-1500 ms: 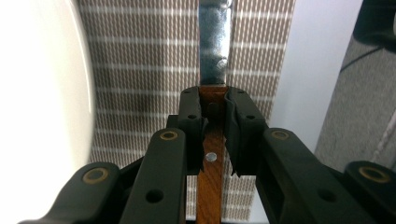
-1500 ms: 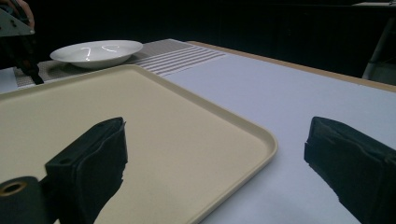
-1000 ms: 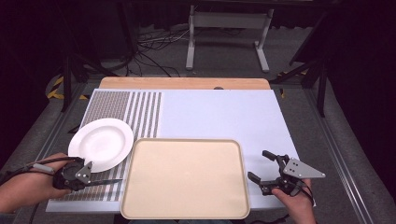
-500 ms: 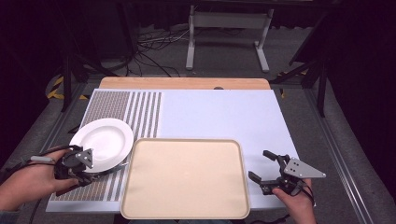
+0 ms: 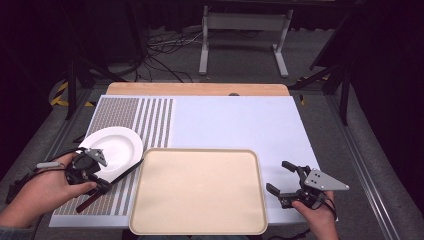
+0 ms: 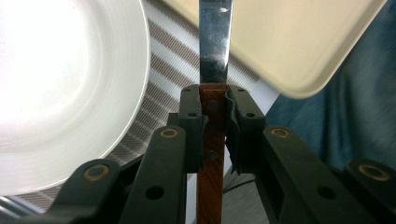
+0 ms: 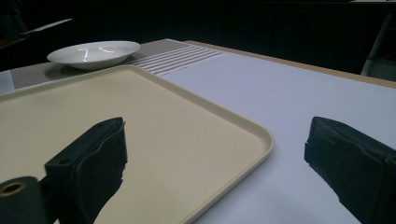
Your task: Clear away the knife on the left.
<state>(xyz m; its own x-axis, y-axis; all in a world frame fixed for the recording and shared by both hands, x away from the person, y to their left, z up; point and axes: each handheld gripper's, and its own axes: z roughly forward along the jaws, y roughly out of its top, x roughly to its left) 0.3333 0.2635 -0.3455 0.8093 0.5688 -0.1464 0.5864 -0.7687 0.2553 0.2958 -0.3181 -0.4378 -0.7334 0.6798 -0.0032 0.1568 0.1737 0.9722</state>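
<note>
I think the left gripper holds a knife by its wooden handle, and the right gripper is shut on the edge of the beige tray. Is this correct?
Not quite. The left gripper does hold the knife by its wooden handle, but the right gripper is open and grips nothing. In the right gripper view its jaws stand wide apart, with the corner of the beige tray lying between them, untouched.

No text, label, brand or number can be read — not on the tray (image 5: 200, 190), plate (image 5: 114, 146) or tabletop (image 5: 235, 120).

A striped mat (image 5: 135, 125) covers the table's (image 5: 235, 125) left part; cables (image 5: 165, 50) and a metal stand (image 5: 245, 30) lie beyond the far edge.
</note>
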